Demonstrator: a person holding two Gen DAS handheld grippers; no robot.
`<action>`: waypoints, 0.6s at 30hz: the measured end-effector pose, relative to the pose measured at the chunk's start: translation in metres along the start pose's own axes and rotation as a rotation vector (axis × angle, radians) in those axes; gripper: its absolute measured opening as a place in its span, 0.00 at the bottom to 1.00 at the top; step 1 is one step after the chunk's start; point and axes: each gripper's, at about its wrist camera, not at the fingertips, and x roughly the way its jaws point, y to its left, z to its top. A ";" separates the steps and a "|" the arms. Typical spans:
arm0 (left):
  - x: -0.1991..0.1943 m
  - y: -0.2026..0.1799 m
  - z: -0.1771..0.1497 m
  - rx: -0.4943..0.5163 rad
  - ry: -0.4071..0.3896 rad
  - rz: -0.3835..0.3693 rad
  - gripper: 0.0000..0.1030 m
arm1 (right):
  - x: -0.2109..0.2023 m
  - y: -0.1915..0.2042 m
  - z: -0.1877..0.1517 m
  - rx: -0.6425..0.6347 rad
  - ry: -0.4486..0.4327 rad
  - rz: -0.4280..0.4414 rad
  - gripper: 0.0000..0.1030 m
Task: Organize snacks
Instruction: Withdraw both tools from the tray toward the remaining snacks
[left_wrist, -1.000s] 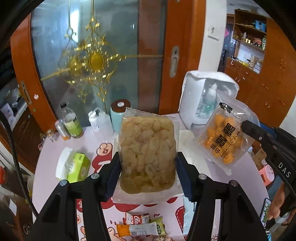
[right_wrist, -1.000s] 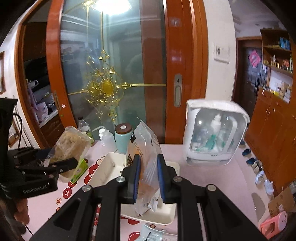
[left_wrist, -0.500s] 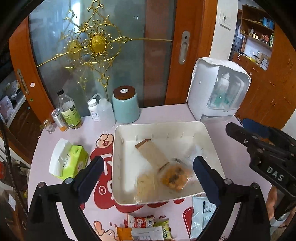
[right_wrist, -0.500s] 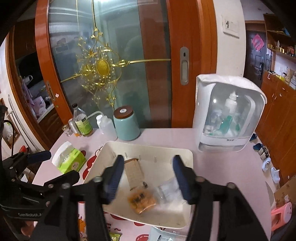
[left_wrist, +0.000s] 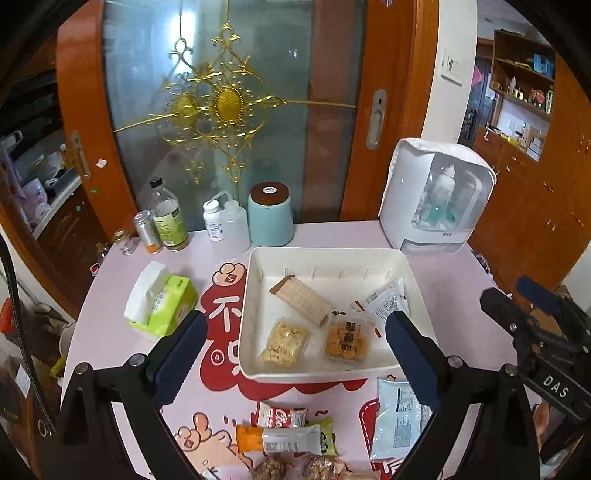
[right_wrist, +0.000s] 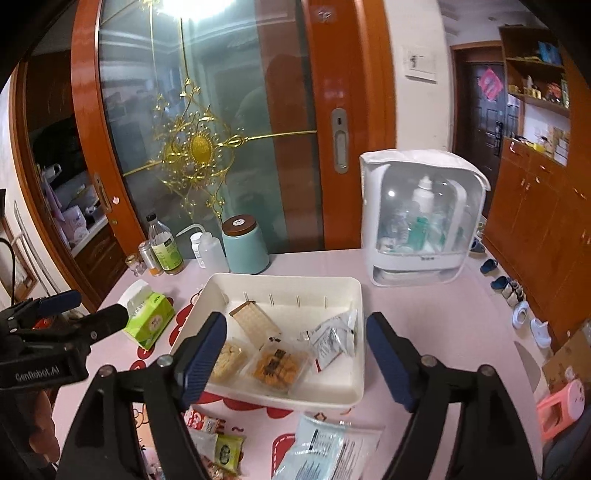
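Left wrist view: we hold the left tongs (left_wrist: 293, 354) wide open and empty above the pink counter (left_wrist: 110, 332). The white tray (left_wrist: 332, 258) contains a pale puff packet (left_wrist: 284, 341), an orange snack packet (left_wrist: 347, 339), a brown wafer pack (left_wrist: 301, 299) and a silver sachet (left_wrist: 386, 301). Loose snacks (left_wrist: 288, 432) and a light blue pouch (left_wrist: 397, 421) lie nearer, outside the tray. A green tissue pack (left_wrist: 162, 299) sits left.

Right wrist view: we see the right tongs (right_wrist: 295, 354) opening, nothing between them, over the same tray (right_wrist: 288, 284). The left tongs (right_wrist: 96, 317) show at far left. A teal canister (right_wrist: 245, 245) and white cabinet (right_wrist: 421, 218) stand beyond.
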 end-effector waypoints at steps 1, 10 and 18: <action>-0.006 -0.001 -0.003 -0.007 -0.003 0.001 0.94 | -0.004 -0.002 -0.004 0.009 0.003 -0.005 0.79; -0.036 -0.028 -0.040 0.001 -0.014 0.015 0.99 | -0.034 -0.023 -0.039 0.046 0.033 -0.037 0.91; -0.037 -0.055 -0.081 0.013 0.036 -0.015 0.99 | -0.038 -0.038 -0.069 0.054 0.071 -0.035 0.96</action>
